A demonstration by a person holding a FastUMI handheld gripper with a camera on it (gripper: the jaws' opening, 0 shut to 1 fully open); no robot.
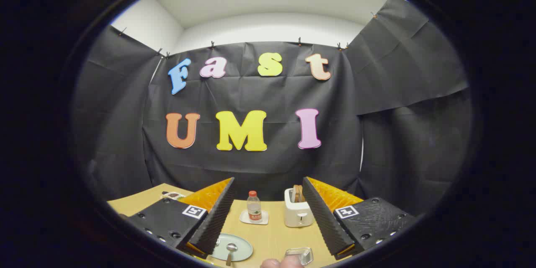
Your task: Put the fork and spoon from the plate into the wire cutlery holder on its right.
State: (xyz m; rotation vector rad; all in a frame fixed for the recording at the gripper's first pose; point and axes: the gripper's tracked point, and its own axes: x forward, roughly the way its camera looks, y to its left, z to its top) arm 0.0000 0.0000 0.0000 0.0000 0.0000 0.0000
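A pale green plate (240,243) lies on the wooden table, low between my fingers and close to the left one. On it rests a spoon (230,251) with its bowl toward the far side. The left finger (209,217) covers the plate's left edge, and I cannot make out the fork. To the right of the plate stands the wire cutlery holder (299,255), near the right finger (324,213). My gripper (268,181) is held above the table, open wide, with nothing between its fingers.
Beyond the plate, a small plastic bottle (253,206) stands on a white coaster (253,217). A white toaster (298,213) with bread in its slot is to the bottle's right. Part of a person's hand (279,263) shows at the near table edge. A small object (171,195) lies far left.
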